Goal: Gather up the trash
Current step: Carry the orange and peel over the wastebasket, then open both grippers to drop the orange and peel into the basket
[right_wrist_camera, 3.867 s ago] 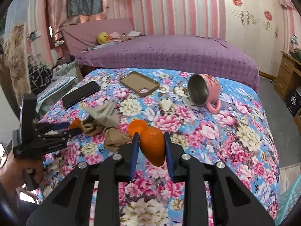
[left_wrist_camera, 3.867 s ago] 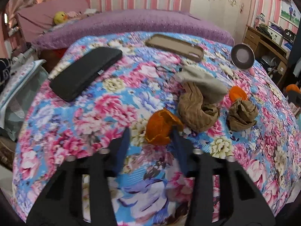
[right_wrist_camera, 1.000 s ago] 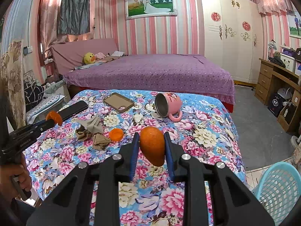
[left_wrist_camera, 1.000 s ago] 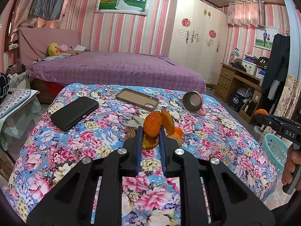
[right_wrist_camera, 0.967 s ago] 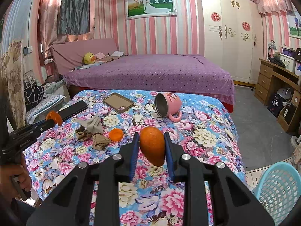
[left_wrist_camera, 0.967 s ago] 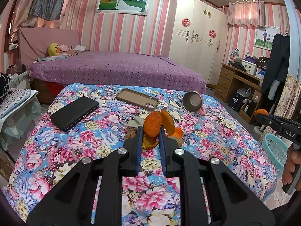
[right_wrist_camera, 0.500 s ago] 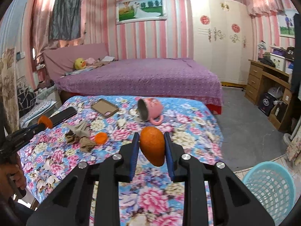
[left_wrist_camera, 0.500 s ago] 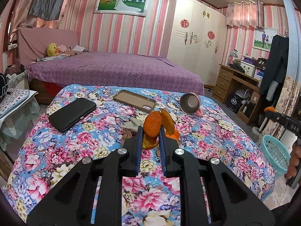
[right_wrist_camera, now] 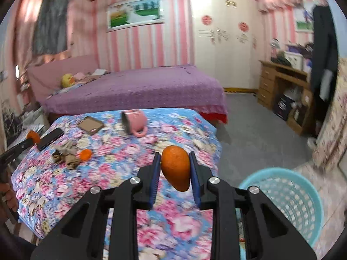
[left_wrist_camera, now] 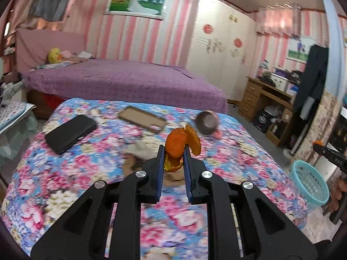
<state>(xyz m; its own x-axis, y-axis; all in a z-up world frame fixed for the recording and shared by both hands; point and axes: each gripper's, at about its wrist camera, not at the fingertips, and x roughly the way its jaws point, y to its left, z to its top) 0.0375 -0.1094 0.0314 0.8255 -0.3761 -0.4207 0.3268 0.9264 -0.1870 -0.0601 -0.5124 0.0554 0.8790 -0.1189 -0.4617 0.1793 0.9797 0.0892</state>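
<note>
My left gripper (left_wrist_camera: 173,151) is shut on a curled orange peel (left_wrist_camera: 176,145) and holds it above the flowered table (left_wrist_camera: 86,164). An orange peel piece (right_wrist_camera: 175,168) sits pinched in my shut right gripper (right_wrist_camera: 174,158), out past the table's right edge, with the turquoise basket (right_wrist_camera: 288,197) on the floor to its lower right. That basket (left_wrist_camera: 310,184) also shows at the right of the left wrist view. On the table lie another orange peel (right_wrist_camera: 85,154) and crumpled brown tissues (right_wrist_camera: 65,155).
A pink mug (right_wrist_camera: 134,122) lies on its side on the table, near a tan phone case (right_wrist_camera: 90,125) and a black phone (left_wrist_camera: 70,133). Behind stands a purple bed (right_wrist_camera: 138,88); a wooden desk (right_wrist_camera: 282,84) is at the right. Grey floor (right_wrist_camera: 256,134) lies between.
My right gripper has swung right with its peel, off the table's edge; the basket now looms larger at lower right. The left gripper still holds its peel and has barely shifted.
</note>
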